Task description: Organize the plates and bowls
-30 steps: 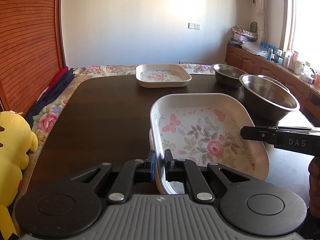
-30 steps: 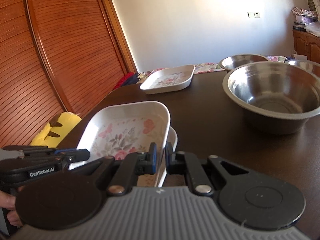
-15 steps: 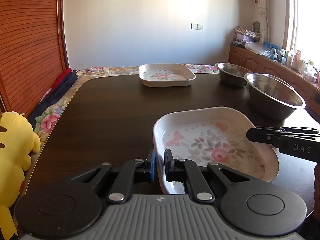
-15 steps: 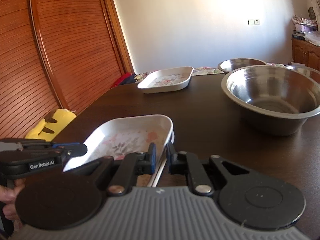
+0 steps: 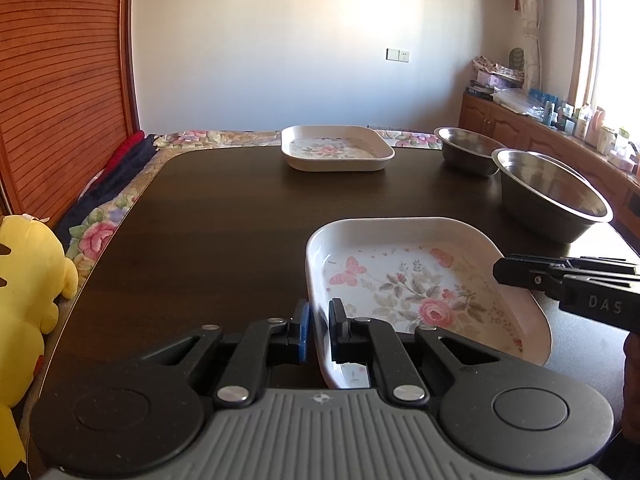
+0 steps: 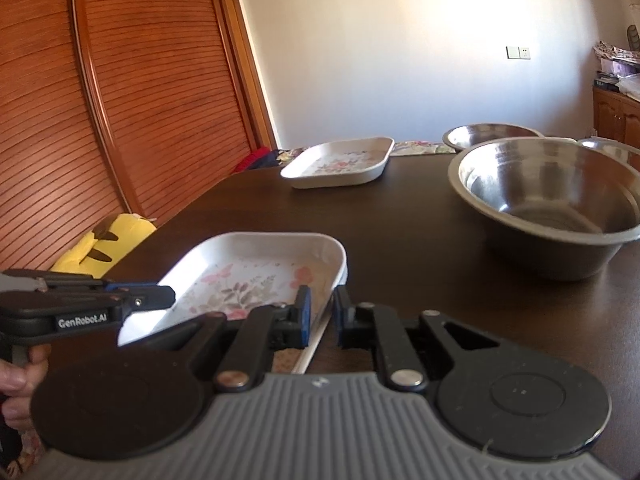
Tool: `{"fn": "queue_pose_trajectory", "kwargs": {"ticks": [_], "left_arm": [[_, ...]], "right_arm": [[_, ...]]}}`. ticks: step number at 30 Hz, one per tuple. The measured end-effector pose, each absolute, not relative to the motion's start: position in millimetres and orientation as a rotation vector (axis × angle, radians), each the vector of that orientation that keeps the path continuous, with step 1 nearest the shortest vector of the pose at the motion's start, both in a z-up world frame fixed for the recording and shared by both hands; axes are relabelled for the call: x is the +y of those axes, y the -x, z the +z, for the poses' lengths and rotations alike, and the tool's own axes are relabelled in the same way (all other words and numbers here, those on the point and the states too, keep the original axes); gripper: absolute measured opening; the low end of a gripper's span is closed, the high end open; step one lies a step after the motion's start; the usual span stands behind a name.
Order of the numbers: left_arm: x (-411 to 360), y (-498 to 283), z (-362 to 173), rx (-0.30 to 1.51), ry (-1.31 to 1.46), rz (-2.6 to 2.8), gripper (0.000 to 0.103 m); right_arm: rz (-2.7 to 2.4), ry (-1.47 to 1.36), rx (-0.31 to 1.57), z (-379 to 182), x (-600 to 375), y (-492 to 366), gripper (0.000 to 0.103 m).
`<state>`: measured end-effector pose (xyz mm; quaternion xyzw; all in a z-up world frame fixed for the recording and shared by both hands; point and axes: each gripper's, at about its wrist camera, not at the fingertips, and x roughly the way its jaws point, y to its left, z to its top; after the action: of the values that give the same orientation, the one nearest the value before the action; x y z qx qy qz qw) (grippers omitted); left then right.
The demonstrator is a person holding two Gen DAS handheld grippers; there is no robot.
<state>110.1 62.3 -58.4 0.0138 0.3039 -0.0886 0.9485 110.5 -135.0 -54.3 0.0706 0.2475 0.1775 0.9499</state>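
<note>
Both the left gripper [image 5: 318, 330] and right gripper [image 6: 322, 316] had fingers clamped on the plate [image 5: 404, 284] rim near the desk's [image 5: 220, 232] near edge.

I see a bright daylit room, sun entering through the window [image 5: 612, 52] at right and washing out the wall [image 5: 320, 20]. Glare streaks the dark table [image 5: 208, 220]. Fisheye bending curves the edges; the right wrist view is slightly soft.
</note>
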Motion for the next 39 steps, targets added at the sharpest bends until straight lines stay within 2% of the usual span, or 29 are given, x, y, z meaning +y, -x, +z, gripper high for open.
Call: {"fn": "queue_pose_trajectory", "kwargs": {"ticks": [4, 8, 10, 12, 14, 17, 26, 39], "left_arm": [[60.5, -110.7, -53.5, 0.607, -0.03, -0.173, 0.018], [59.9, -112.9, -47.0, 0.592, -0.029, -0.159, 0.036], [59.2, -114.4, -44.9, 0.588, -0.031, -0.152, 0.037], [59.0, -115.3, -43.1, 0.583, -0.032, -0.14, 0.04], [59.3, -115.8, -41.7, 0.576, -0.029, -0.134, 0.047], [59.1, -118.4, -40.4, 0.575, -0.032, -0.128, 0.051], [60.2, -139.3, -31.6, 0.585, -0.017, -0.135, 0.059], [67.3, -204.6, -1.8, 0.558, -0.057, -0.155, 0.06]], "right_arm": [[0.381, -0.144, 0.48, -46.3, -140.0, -109.7, 0.015], [0.404, -0.149, 0.458, -38.8, -145.4, -111.8, 0.016], [0.415, -0.154, 0.448, -35.8, -148.0, -114.2, 0.017], [0.422, -0.153, 0.437, -33.5, -150.3, -116.4, 0.034], [0.426, -0.146, 0.426, -31.5, -152.3, -118.0, 0.036], [0.428, -0.14, 0.423, -29.9, -155.0, -121.2, 0.037], [0.421, -0.107, 0.457, -19.3, -156.2, -142.1, 0.037], [0.423, -0.007, 0.492, 17.9, -154.7, -206.4, 0.04]]}}
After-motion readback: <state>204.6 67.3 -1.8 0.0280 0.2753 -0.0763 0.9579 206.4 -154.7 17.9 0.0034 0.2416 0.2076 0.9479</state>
